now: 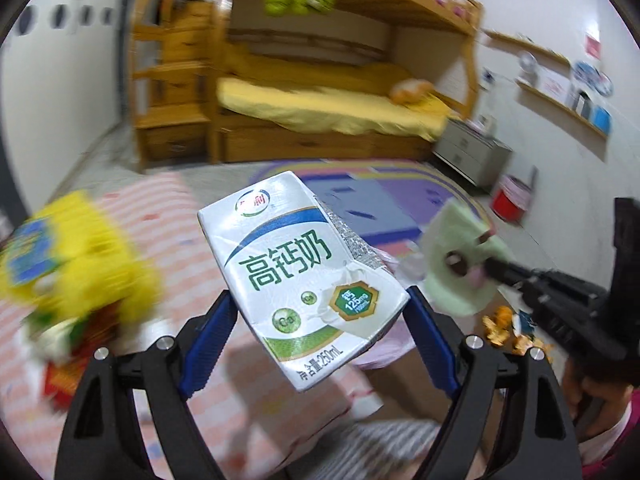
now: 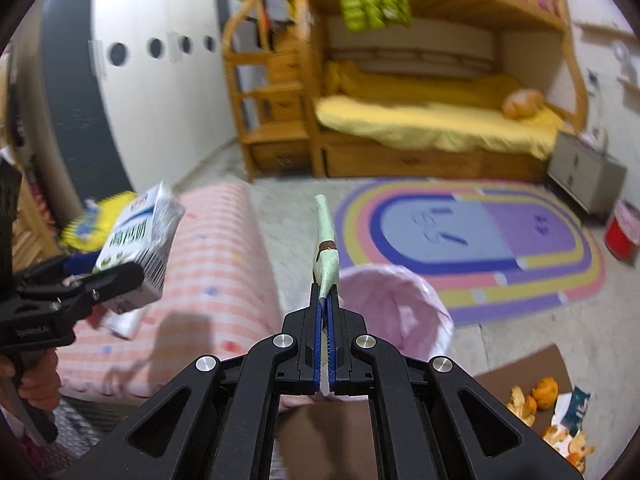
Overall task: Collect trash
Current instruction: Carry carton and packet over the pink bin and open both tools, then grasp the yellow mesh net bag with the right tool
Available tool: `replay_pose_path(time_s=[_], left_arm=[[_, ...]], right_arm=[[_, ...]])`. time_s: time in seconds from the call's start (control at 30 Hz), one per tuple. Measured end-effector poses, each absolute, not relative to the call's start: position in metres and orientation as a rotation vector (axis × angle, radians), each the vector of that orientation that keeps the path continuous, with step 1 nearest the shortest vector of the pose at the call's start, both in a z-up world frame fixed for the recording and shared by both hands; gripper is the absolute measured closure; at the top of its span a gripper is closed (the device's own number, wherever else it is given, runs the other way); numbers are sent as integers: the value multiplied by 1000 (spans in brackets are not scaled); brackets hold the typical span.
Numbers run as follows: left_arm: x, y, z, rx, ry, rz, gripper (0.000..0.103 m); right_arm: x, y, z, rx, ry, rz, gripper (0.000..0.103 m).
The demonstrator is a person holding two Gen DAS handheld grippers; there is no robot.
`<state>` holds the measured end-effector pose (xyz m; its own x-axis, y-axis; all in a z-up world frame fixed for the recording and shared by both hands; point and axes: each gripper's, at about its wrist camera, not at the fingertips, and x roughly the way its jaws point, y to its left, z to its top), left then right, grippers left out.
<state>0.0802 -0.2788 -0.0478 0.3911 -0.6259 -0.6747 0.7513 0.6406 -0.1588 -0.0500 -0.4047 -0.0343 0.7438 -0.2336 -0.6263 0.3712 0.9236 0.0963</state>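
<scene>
We held the milk carton point(image 1: 304, 280) clamped between the left gripper point(image 1: 320, 320) pads, its long axis tilted up and away. The right gripper point(image 2: 325, 300) pinched a green wrapper point(image 2: 326, 248) edge-on, pointing forward above the pink bin point(image 2: 400, 300).

A white milk carton point(image 1: 304, 276) with green lettering and a dented side is held tilted in the air. A flat pale green paper plate point(image 2: 326, 248), soiled brown, stands edge-on above the pink-lined bin point(image 2: 396, 312). Orange peels point(image 2: 532, 400) lie on cardboard.
</scene>
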Motion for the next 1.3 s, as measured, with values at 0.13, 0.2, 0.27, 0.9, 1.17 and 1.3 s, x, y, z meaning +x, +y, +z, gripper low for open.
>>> replay_pose_path(time_s=[0.13,0.2,0.27,0.9,1.17,1.3], left_arm=[[94,-329,-74,219,820,-951,21],[104,-347,-86,229,840,-970,21],[115,-367,-99,238,860,-980,20],[102,-254,-52,195,740,-695,13],[75,-155,-28,164,683,-521,13],[67,-102,-23,120,684,-409,13]], right_arm=[[-33,-439,-71,273,719,-373,101],[-24,-453,-88,299,740,-392,101],[-19,-464,-100,320,753,-398,100],[-40,-429,-52,406,666,-279,89],[-20,-345,-24,305,689,-99,78],[-12,-304,-15,262,710,-24,76]])
